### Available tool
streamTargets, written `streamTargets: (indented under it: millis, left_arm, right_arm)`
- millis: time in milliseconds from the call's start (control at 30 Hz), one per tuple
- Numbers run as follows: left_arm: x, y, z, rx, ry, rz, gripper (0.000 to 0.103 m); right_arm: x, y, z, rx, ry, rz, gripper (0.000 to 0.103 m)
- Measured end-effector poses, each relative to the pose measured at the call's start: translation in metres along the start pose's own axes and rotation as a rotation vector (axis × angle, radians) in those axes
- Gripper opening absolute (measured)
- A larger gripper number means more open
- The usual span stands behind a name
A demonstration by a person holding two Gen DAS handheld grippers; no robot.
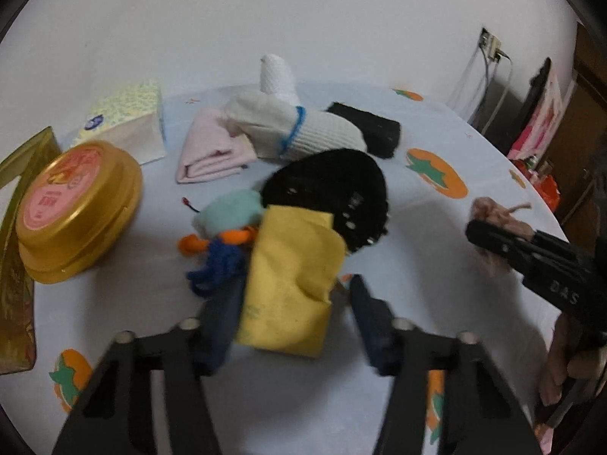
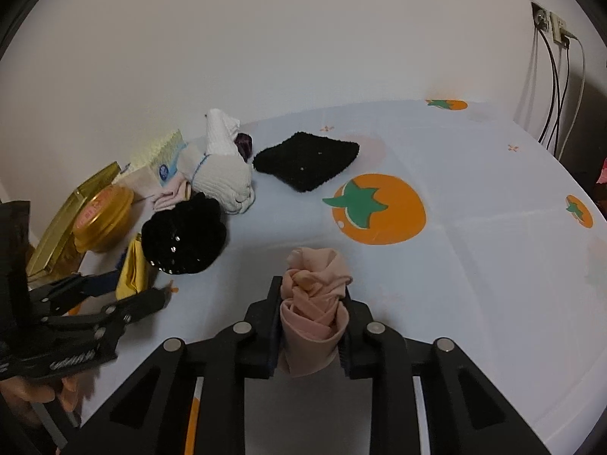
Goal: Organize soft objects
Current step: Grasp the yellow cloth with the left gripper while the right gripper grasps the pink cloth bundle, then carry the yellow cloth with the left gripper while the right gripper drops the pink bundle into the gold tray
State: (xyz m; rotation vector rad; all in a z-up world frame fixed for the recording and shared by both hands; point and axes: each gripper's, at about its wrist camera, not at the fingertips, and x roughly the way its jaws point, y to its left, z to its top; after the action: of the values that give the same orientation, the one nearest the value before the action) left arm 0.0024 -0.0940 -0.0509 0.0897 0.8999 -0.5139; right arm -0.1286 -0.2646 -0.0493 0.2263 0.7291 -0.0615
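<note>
My right gripper (image 2: 309, 303) is shut on a rolled peach cloth (image 2: 316, 295) and holds it over the table; it also shows in the left wrist view (image 1: 493, 235). My left gripper (image 1: 292, 295) is open, its fingers on either side of a folded yellow cloth (image 1: 292, 276) that lies on the table. Behind the yellow cloth lie a black sequined hat (image 1: 334, 193), a pale teal pom-pom with orange and blue yarn (image 1: 227, 223), a white knit glove with a blue band (image 1: 296, 129), a folded pink cloth (image 1: 212, 155) and a black towel (image 2: 307, 165).
A gold round tin (image 1: 76, 204), a gold box (image 1: 15, 250) and a tissue pack (image 1: 125, 121) stand at the left. The tablecloth (image 2: 474, 265) is white with orange persimmon prints. A wall socket with cables (image 2: 550, 26) is at the right.
</note>
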Motion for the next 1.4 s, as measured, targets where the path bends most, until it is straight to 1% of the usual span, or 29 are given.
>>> streamTargets:
  millis: [67, 133, 233, 300, 367, 500, 600, 767, 900, 1033, 1067, 1167, 1233, 1267, 1333, 1400]
  left_arm:
    - [0.000, 0.006, 0.000, -0.026, -0.005, -0.015, 0.036]
    - [-0.001, 0.012, 0.000, -0.049, -0.007, -0.036, 0.026]
    - [-0.005, 0.020, -0.001, -0.078, -0.019, -0.070, 0.021]
    - [-0.011, 0.022, -0.002, -0.076, -0.048, -0.081, 0.021]
    - [-0.023, 0.023, -0.006, -0.050, -0.088, -0.078, 0.021]
    - [-0.040, 0.030, -0.011, -0.041, -0.140, -0.089, 0.021]
    - [-0.049, 0.040, -0.013, -0.055, -0.163, -0.092, 0.021]
    - [-0.071, 0.060, -0.015, -0.081, -0.218, -0.069, 0.021]
    - [-0.093, 0.082, -0.014, -0.088, -0.270, -0.002, 0.021]
    - [-0.111, 0.112, -0.012, -0.115, -0.308, 0.076, 0.021]
    - [-0.116, 0.124, -0.013, -0.128, -0.321, 0.107, 0.021]
    - [-0.124, 0.151, -0.012, -0.160, -0.340, 0.170, 0.021]
    - [-0.128, 0.164, -0.013, -0.175, -0.349, 0.208, 0.021]
    - [-0.129, 0.175, -0.011, -0.185, -0.356, 0.243, 0.021]
    - [-0.132, 0.191, -0.009, -0.201, -0.364, 0.289, 0.020]
    - [-0.135, 0.207, -0.009, -0.218, -0.369, 0.316, 0.020]
  right_arm:
    - [0.002, 0.001, 0.000, -0.003, 0.003, 0.009, 0.026]
    - [0.003, 0.000, 0.000, 0.000, 0.004, 0.009, 0.026]
    - [-0.001, -0.002, -0.001, 0.009, -0.011, 0.006, 0.026]
    - [-0.005, -0.002, -0.002, 0.010, -0.038, -0.006, 0.026]
    - [-0.013, 0.000, -0.003, 0.012, -0.083, -0.007, 0.026]
    - [-0.024, 0.012, -0.002, 0.015, -0.132, 0.034, 0.026]
    - [-0.034, 0.030, 0.001, -0.006, -0.174, 0.068, 0.026]
    - [-0.044, 0.073, 0.009, -0.090, -0.196, 0.146, 0.026]
    - [-0.042, 0.117, 0.015, -0.157, -0.195, 0.225, 0.026]
    - [-0.033, 0.161, 0.020, -0.210, -0.186, 0.299, 0.026]
    - [-0.030, 0.173, 0.021, -0.222, -0.184, 0.318, 0.026]
    - [-0.020, 0.212, 0.026, -0.260, -0.186, 0.374, 0.026]
    - [-0.016, 0.230, 0.027, -0.276, -0.193, 0.403, 0.026]
    - [-0.013, 0.241, 0.029, -0.283, -0.197, 0.417, 0.026]
    - [-0.006, 0.261, 0.032, -0.291, -0.202, 0.441, 0.026]
    - [0.000, 0.280, 0.034, -0.295, -0.208, 0.465, 0.026]
